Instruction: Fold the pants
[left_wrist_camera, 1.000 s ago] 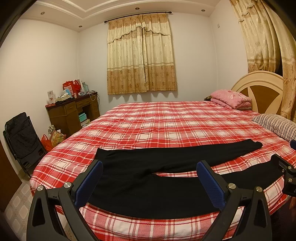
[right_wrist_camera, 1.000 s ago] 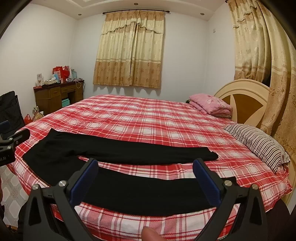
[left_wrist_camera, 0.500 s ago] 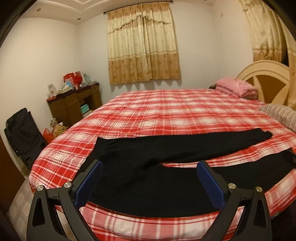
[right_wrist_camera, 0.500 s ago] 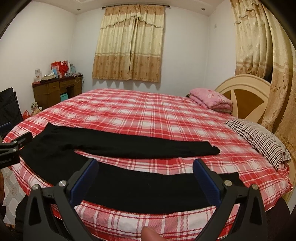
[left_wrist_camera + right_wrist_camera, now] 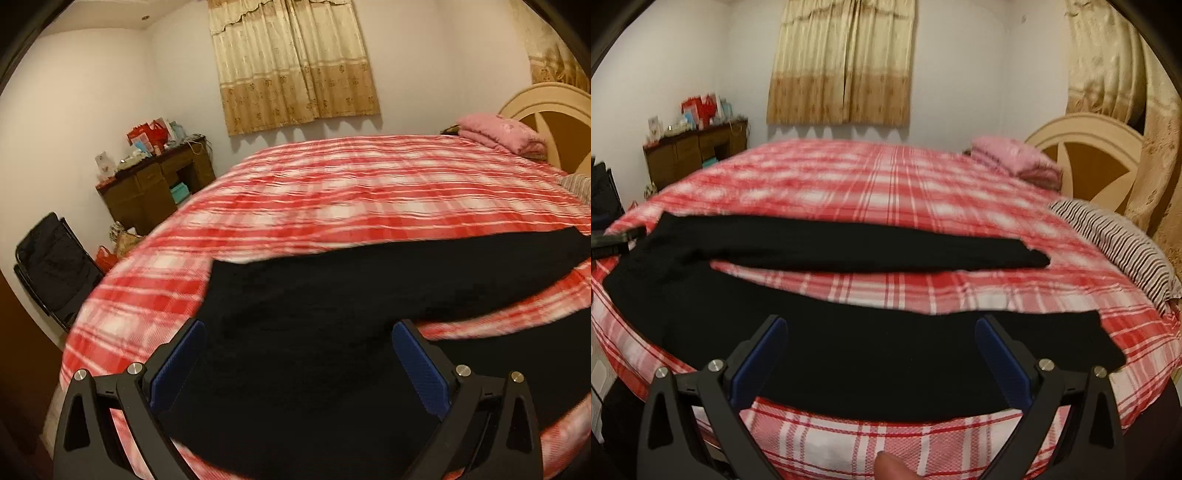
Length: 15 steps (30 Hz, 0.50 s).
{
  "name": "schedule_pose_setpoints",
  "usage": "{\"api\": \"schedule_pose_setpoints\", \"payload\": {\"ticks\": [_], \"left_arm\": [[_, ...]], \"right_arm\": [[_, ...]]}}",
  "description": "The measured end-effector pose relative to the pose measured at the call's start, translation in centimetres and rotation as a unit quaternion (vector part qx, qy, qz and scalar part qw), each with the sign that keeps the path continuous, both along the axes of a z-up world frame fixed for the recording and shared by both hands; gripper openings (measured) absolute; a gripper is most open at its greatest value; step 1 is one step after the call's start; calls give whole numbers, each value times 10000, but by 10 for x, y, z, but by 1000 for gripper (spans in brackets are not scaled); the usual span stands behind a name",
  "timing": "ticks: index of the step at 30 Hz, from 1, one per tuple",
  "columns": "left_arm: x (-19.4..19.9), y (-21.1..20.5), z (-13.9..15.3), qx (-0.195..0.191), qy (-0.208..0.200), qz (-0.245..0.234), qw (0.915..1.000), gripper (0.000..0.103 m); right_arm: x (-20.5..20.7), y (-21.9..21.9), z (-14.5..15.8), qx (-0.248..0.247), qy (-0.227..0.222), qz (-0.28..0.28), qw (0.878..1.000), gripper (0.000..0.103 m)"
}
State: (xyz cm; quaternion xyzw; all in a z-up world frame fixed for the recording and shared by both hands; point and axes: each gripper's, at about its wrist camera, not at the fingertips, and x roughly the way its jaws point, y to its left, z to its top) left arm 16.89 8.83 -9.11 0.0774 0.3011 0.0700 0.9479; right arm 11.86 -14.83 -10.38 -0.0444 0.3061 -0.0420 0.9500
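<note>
A pair of black pants (image 5: 849, 332) is seen laid flat along the near edge of a bed covered by a red plaid sheet (image 5: 886, 192), the two legs spread apart in a narrow V with a strip of sheet showing between them.

In the right wrist view both leg ends are visible toward 3 o'clock, and the waist lies toward 9 o'clock, where the tip of the left gripper (image 5: 613, 242) is seen at the frame edge, just beside the waist; whether it touches the cloth cannot be told. A fingertip (image 5: 892, 467) is shown at 6 o'clock only in this view, as is a striped pillow (image 5: 1115, 243) at 3 o'clock.

In the left wrist view the waist end (image 5: 295, 350) is shown close up, filling the space between the blue pads (image 5: 177, 369), and the legs run off toward 3 o'clock with their ends cut off. A black folding chair (image 5: 55, 266) at 9 o'clock is plainly shown here.

The left gripper is held released, jaws wide, over the waist. The right gripper (image 5: 877, 362) is likewise spread wide and empty, over the near leg.

A wooden desk (image 5: 155, 192) at 10 o'clock is loaded with red bags and small boxes (image 5: 151, 136); a teal box (image 5: 180, 192) sits in its open recess. A folded pink blanket (image 5: 1015, 158) is seen by the headboard (image 5: 1089, 162).
</note>
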Motion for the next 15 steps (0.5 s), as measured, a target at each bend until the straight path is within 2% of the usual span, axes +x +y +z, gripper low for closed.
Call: {"api": "schedule_pose_setpoints", "payload": {"ticks": [3,5,7,8,10,13,15], "left_arm": [[32,36,0,182,-32,57,9998,102],[55,61,-3,194,47,71,9998,102],[81,91,-6,-35,215,95,9997,100],[92,105,-7,-245,276,54,9993,91],[111,125,-12,-549,451,17,9975,81],[136,141,-23,-861,705,-5,9938,81],[151,142,-33,-860,883,-19,9924,81]], "right_arm": [[7,-12,-9,86,94,-166,9998,103],[12,-24,-13,321,134,-236,9991,103],[15,-32,-16,472,113,-291,9984,103],[17,-32,-17,496,105,-308,9982,103],[21,-36,-22,495,148,-348,9981,103],[29,-36,-31,408,266,-406,9980,103],[32,-38,-37,427,349,-411,9976,103]]}}
